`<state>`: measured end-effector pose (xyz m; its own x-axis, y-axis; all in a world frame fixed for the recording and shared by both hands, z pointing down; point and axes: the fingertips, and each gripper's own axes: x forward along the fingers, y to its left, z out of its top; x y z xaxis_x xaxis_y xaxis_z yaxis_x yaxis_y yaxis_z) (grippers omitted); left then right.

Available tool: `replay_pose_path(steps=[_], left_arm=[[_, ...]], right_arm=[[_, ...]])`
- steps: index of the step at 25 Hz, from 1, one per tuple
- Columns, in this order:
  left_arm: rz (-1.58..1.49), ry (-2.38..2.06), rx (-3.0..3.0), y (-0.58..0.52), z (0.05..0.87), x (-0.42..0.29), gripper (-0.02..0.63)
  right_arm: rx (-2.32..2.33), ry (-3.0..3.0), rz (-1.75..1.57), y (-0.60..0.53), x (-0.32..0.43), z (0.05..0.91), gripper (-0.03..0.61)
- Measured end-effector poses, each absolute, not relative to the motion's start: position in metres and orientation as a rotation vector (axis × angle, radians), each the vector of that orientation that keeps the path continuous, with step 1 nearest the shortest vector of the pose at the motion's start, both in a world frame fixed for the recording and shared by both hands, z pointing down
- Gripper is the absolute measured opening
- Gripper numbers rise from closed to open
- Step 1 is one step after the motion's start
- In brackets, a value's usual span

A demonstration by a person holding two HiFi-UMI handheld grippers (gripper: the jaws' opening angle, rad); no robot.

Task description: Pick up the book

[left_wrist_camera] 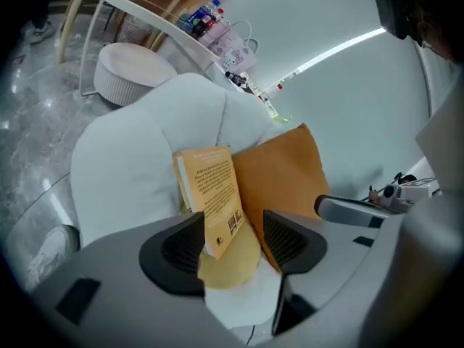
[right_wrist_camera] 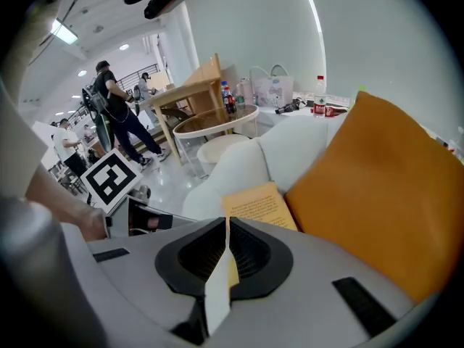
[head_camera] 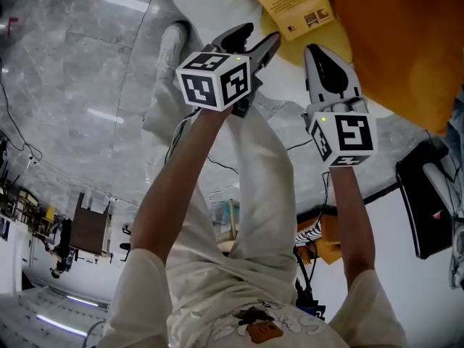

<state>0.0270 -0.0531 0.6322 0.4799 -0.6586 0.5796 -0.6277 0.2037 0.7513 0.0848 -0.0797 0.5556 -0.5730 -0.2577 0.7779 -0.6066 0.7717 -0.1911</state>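
You're hovering your left gripper [left_wrist_camera: 233, 229], jaws spread apart, right by the corner of the book [left_wrist_camera: 210, 183], while your right gripper [right_wrist_camera: 227, 227] is sitting clenched shut, empty.

Left hand-held gripper [left_wrist_camera: 233, 229] jaws apart, right hand-held gripper [right_wrist_camera: 226, 229] closed

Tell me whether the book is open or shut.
Shut: the book shows one whole cover, with its pages stacked together along the left edge.
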Motion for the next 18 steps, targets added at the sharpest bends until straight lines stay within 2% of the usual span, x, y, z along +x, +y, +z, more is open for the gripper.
replay_pose_path(steps=[8, 14, 18], left_arm=[[-0.034, -1.171, 1.474, -0.056, 0.666, 0.028, 0.25], [-0.15, -1.162, 1.426, -0.077, 0.692, 0.019, 0.325], [-0.14, -1.15, 1.458, -0.09, 0.702, 0.019, 0.333]], right_arm=[[0.634, -2.164, 0.57, -0.077, 0.083, 0.584, 0.035], [0.703, -2.152, 0.649, -0.081, 0.083, 0.597, 0.035], [0.712, -2.139, 0.673, -0.074, 0.084, 0.606, 0.035]])
